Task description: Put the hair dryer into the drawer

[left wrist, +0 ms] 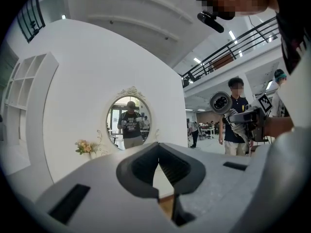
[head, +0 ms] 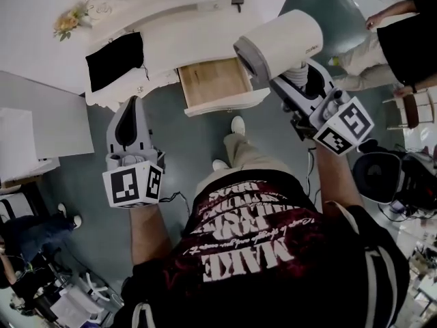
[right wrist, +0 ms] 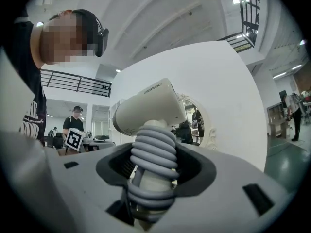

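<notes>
Gripping the hair dryer [head: 280, 43] by its handle, which is wound with grey cord, the right tool [head: 300, 80] holds it in the air, barrel upward in the right gripper view; from the head view the dryer overlaps the right rear corner of the open wooden drawer [head: 212, 82] of the white bench [head: 171, 33]; the left tool [head: 130, 111] hangs left of the drawer, tips together on nothing; a black cloth [head: 115, 60] lies on the bench.
</notes>
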Demonstrator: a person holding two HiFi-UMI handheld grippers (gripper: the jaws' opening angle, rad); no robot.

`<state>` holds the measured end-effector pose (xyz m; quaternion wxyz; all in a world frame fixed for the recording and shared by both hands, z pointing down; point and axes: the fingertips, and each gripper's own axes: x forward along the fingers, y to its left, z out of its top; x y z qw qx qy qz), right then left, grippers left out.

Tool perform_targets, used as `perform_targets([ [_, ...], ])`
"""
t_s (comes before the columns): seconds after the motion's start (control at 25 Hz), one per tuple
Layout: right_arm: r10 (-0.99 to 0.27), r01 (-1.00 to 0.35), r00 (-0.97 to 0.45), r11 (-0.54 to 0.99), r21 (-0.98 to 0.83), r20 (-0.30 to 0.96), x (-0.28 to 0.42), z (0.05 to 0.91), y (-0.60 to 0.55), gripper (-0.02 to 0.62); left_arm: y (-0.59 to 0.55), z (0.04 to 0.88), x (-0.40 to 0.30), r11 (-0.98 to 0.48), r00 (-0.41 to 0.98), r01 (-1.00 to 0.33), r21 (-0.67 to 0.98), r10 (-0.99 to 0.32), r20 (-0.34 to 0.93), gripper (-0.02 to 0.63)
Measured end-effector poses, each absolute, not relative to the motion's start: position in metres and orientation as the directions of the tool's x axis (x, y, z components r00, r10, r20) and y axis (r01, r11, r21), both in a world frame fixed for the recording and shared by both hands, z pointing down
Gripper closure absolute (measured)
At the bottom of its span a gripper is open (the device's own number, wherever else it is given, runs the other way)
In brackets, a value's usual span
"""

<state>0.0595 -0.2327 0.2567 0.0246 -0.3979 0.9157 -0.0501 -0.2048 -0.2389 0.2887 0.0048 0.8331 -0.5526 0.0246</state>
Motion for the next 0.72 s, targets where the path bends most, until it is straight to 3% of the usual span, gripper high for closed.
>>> perform_targets([
  [0.72, -0.678, -0.676, -0.733, 0.714, -0.181, 0.059, 0.060, 0.299, -0.348, 0.360, -0.316, 0.299, -0.203, -0.313, 0.310, -0.950, -0.016, -0.946, 0.096, 0.601],
])
